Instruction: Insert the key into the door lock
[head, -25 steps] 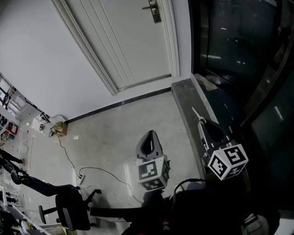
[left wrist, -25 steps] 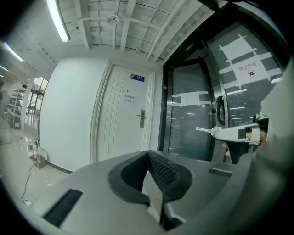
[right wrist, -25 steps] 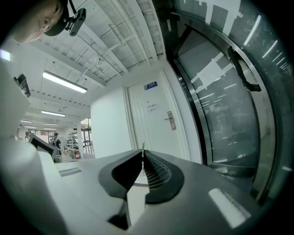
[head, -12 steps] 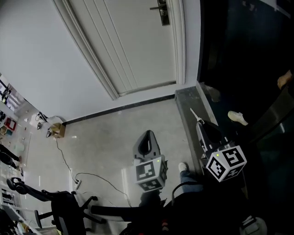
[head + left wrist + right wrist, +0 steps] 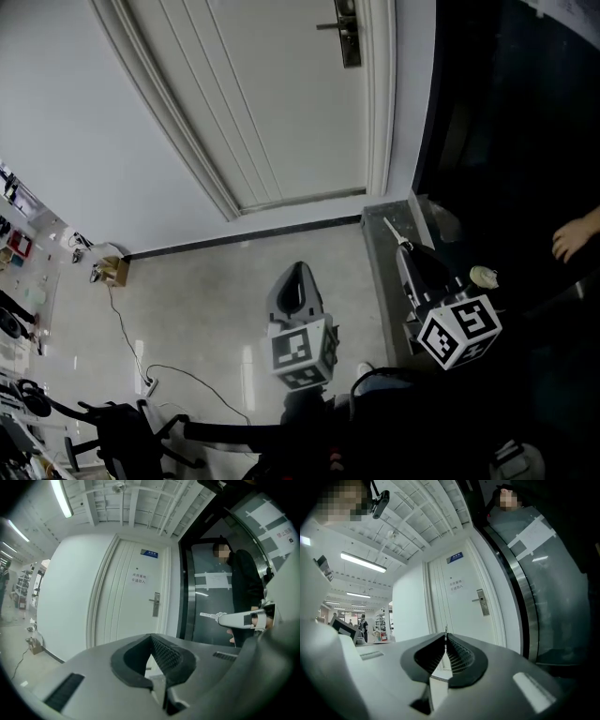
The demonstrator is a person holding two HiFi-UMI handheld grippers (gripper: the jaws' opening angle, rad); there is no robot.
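1. Your right gripper [image 5: 409, 255] has its jaws clamped on the key [image 5: 393, 231], blade pointing toward the door [image 5: 272, 94].
2. The door lock [image 5: 349, 36] is well apart from the key.
3. Your left gripper [image 5: 298, 277]: jaws pressed together, nothing between them.

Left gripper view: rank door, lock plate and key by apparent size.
1. door, by far the largest.
2. lock plate and key look about alike. The key is much nearer the camera, so I won't rank them.
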